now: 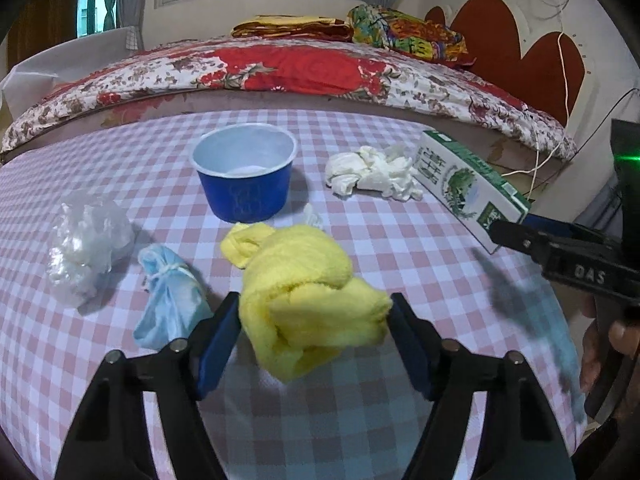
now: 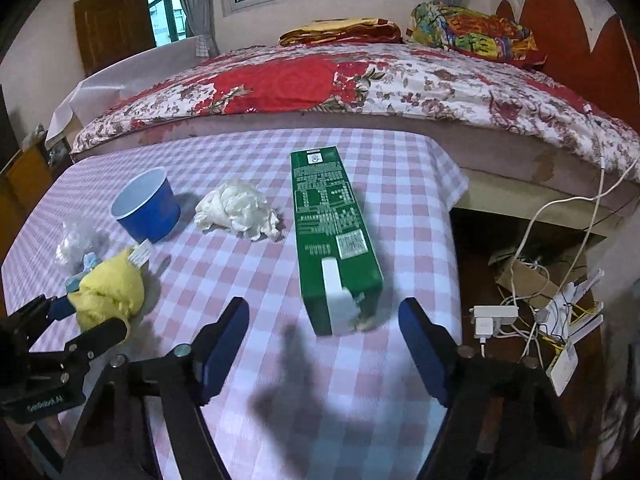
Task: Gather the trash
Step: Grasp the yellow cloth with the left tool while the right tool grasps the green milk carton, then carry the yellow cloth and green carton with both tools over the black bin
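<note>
So, start at the left of the tabletop (image 1: 120,360). A crumpled clear plastic wad (image 1: 86,248) sits there, and just beside it a blue face mask (image 1: 170,300) tied in a bundle. Next comes the blue cup (image 1: 246,176), standing up and empty, farther back.

Your left gripper (image 1: 314,340) is right at the yellow cloth (image 1: 304,300). The jaws stand apart, one on each side of the near end of the cloth — close to it, but I cannot see them squeeze it yet. The cloth bunches away from you, toward the cup, so this hand is the near one for it.

Past the cup lies the white tissue wad (image 1: 372,176), well apart from both hands.

On the right lies the green box (image 2: 334,236). Its long side runs straight away from your right gripper (image 2: 324,340), and its near end, with the torn white flap, sits just ahead, between the jaws' lines. Those jaws are apart too, with nothing in them — the box looks narrower than the gap, so a short push forward should put them around it.
</note>
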The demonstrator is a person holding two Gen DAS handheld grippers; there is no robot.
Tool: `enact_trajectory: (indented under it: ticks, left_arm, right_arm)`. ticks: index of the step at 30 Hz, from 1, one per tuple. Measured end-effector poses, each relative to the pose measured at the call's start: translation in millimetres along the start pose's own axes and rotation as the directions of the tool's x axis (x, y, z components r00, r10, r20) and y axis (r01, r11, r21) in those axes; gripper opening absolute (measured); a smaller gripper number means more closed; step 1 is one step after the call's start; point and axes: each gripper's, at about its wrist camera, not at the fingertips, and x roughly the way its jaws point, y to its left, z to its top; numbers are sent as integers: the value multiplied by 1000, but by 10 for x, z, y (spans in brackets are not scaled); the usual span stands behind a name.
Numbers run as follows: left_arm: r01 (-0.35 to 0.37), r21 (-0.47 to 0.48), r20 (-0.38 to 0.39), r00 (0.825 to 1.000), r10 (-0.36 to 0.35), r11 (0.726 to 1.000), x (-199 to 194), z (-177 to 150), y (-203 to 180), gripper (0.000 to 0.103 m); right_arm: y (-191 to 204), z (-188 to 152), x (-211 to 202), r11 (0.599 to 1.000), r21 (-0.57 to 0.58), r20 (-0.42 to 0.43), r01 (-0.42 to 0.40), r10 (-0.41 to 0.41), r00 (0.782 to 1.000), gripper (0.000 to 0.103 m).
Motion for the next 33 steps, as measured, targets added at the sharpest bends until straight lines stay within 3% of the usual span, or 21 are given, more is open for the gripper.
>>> enact_trajectory:
  ticks: [4,7,8,17,33]
  left_arm:
    - [8,5,0,1000,-8,1000,37,5,19,63]
    - [15,19,24,1000,-15,1000,-7,-13,-5,44]
    - [11,29,31,999,-12,1000,-23,-21,-27,43]
    - [-38,165,78,997,26,986,-139,-160,-378,40]
    - [-12,121,115,993,-2,993,-371,-196,-430,37]
  right_arm:
    - [-4,-18,99,1000,3,-21,-13,13,1000,42]
    - [-5,-27,93,1000,3,-19,-14,14,1000,42]
    - [-13,-35,85,1000,5,-18,-14,14,1000,42]
    - [-40,-100,-96,1000,-2,5,-12,12,1000,41]
    - [63,-296,-511,996,-78,80,37,-31,996,39]
